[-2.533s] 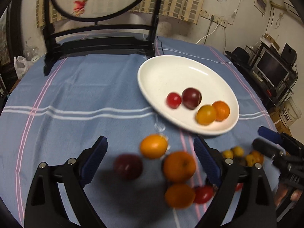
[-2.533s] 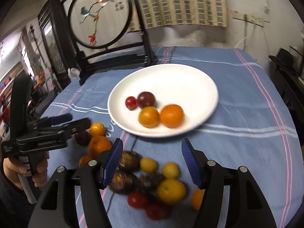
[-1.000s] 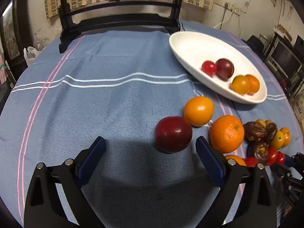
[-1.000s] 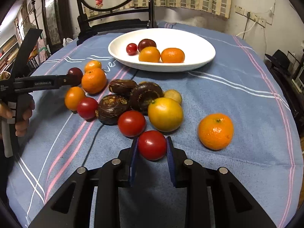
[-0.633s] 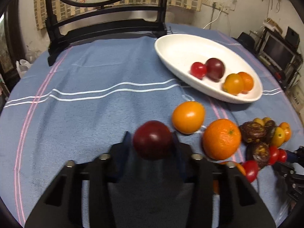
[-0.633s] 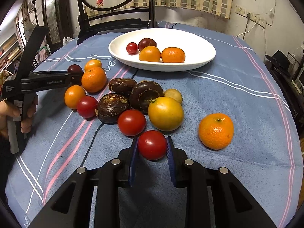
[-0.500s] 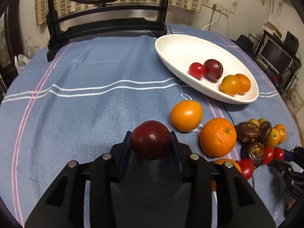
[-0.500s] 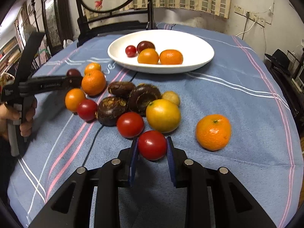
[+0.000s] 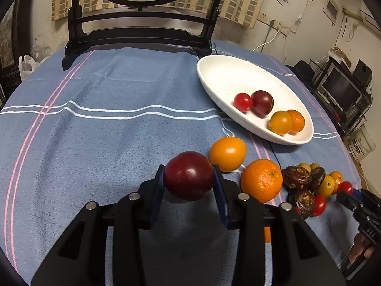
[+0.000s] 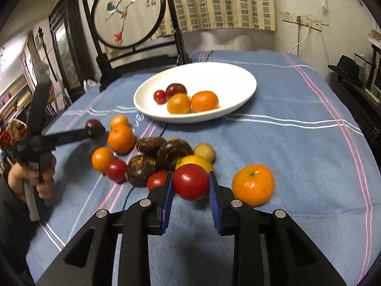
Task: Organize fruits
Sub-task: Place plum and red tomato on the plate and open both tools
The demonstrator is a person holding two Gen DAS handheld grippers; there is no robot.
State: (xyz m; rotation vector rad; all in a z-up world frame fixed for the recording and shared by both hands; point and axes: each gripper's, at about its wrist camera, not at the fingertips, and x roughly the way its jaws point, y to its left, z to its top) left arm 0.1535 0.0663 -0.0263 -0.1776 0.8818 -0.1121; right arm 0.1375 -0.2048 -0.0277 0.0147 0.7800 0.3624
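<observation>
My left gripper [image 9: 189,184] is shut on a dark red plum [image 9: 188,175], held just above the blue cloth. My right gripper [image 10: 190,190] is shut on a red tomato [image 10: 190,181], lifted a little off the cloth. A white oval plate [image 9: 221,76] [image 10: 238,78] holds a small red tomato, a dark plum and two orange fruits. Loose on the cloth lie an orange-yellow fruit [image 9: 228,153], a mandarin [image 9: 261,180], brown wrinkled fruits [image 10: 171,153], a yellow fruit and another mandarin [image 10: 253,185]. The left gripper [image 10: 96,131] with its plum also shows in the right wrist view.
A dark wooden stand with a round embroidered screen [image 10: 127,12] sits at the table's far side behind the plate. A person's hand [image 10: 31,178] grips the left tool's handle. The striped blue cloth [image 9: 95,131] lies open to the left of the fruit pile.
The left gripper's jaws came together on the dark red plum and lifted it slightly. The right gripper, still shut on the red tomato, rose off the cloth and tilted upward.
</observation>
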